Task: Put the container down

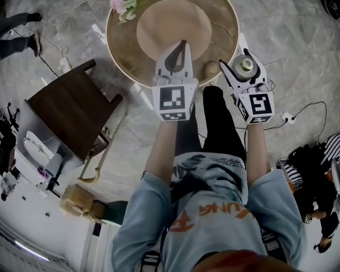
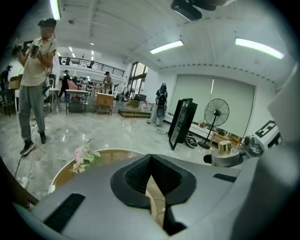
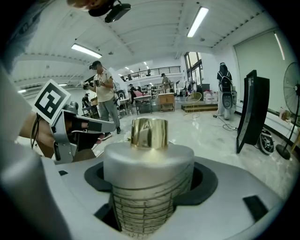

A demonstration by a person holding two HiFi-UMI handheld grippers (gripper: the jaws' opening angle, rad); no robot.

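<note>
The container (image 3: 147, 164) is a ribbed clear jar with a silver lid and a gold knob (image 3: 149, 133). My right gripper (image 3: 149, 187) is shut on it around its body and holds it upright. In the head view the container (image 1: 246, 66) hangs in my right gripper (image 1: 240, 59) just off the right rim of the round table (image 1: 125, 48). My left gripper (image 1: 183, 45) is over the table's near edge, its jaws shut with nothing in them. In the left gripper view its jaws (image 2: 150, 161) meet at the tip, and the container (image 2: 225, 152) shows at the right.
A round tan mat (image 1: 175, 26) lies mid-table, with pink flowers (image 1: 123, 6) at the far rim and a small tan object (image 1: 211, 69) near the front edge. A dark wooden chair (image 1: 71, 109) stands at the left. Cables (image 1: 305, 111) cross the floor. A person (image 2: 35, 79) stands farther off.
</note>
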